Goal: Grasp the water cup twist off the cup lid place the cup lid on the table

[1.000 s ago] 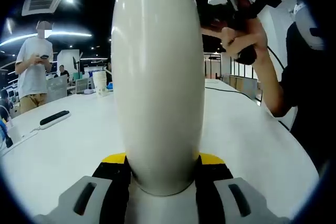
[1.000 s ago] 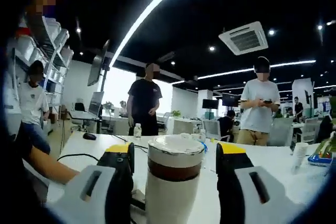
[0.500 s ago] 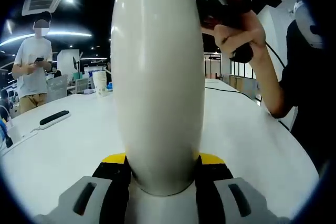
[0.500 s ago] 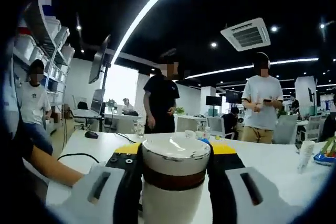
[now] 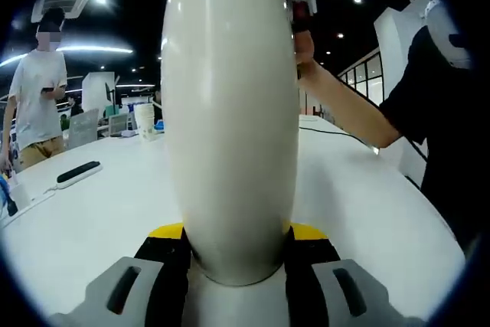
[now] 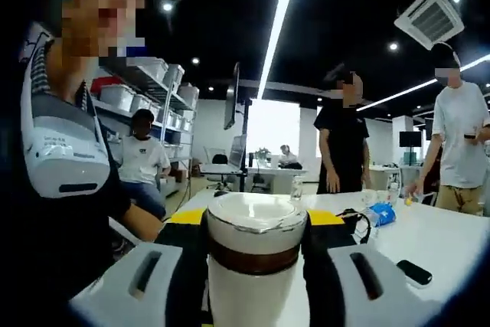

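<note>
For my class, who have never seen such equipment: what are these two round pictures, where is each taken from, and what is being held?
A person holds a hand-held gripper in each hand, and each carries a fisheye camera. In the left gripper view, the left hand-held gripper clamps the tall white water cup by its body. In the right gripper view, the right hand-held gripper closes on the cup's white lid with a brown band. A long white table lies below, carrying a black remote-like bar and a white paper cup.
</note>
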